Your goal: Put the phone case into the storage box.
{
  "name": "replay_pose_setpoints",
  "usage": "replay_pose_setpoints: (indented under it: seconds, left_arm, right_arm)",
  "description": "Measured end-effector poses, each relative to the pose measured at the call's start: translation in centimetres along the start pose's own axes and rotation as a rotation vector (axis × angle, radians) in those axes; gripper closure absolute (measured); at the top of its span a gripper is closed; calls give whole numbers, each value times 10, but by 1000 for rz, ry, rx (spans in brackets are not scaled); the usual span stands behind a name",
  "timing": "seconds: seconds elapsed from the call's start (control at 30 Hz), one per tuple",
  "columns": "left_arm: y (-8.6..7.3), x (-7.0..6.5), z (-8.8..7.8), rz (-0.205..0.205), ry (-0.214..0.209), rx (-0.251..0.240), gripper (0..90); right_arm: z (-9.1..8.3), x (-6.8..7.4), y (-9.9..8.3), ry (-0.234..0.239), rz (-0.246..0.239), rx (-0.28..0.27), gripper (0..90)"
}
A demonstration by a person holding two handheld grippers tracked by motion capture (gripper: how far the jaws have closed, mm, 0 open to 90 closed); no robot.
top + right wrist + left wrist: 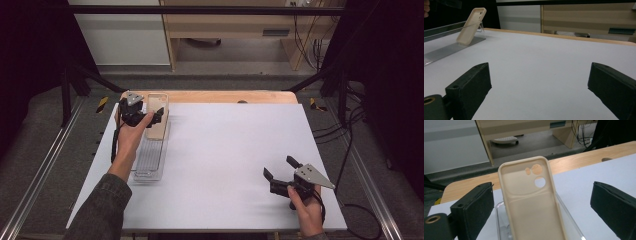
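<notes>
1. At the far left of the white table (225, 165), the person's left hand (131, 136) holds the left gripper (159, 114), a black two-jaw tool with a grey three-cornered plate on top. In the left gripper view its jaws stand wide apart, one at each side of the phone case, and they do not touch it. The gripper has hold of nothing.

2. Just beside this gripper lies a long clear plastic tray (149, 167) with ribbed bottom. It lies along the left part of the table, from the far edge toward the person.

3. The beige soft phone case (156, 119) with round camera holes stands tilted in the far end of the tray. Its lower end is inside the tray and its upper end leans away from the person. In the left gripper view the case (531, 202) shows its hollow inner side between the two jaws, and the tray wall (499, 220) is seen under it. In the right gripper view the case (471, 26) leans over the tray (446, 51) far at the left.

4. The middle of the table is bare white surface.

5. At the near right, the person's right hand (306, 209) holds the right gripper (281, 168), same kind of black tool. Its jaws are opened wide over the table and nothing is between them. It is well apart from the tray and the case.
</notes>
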State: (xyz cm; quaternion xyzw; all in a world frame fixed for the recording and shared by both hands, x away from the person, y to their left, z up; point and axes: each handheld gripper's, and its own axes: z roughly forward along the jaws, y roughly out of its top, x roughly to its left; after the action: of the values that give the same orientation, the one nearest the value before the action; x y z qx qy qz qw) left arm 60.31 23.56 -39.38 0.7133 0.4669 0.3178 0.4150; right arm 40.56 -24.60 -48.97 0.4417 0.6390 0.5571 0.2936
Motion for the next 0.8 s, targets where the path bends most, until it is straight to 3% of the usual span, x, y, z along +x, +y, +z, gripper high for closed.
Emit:
replay_pose_setpoints:
  seconds: [0.23,0.53,0.8]
  left_arm:
    - [4,-7,-3,1,-29,-26,48]
    - [8,-10,-11,6,-45,-47,48]
    - [10,-17,-19,17,-100,-79,44]
  right_arm:
    - [-1,-5,-1,-4,6,3,46]
    - [2,2,0,10,-11,11,46]
    - [4,6,0,18,-15,14,45]
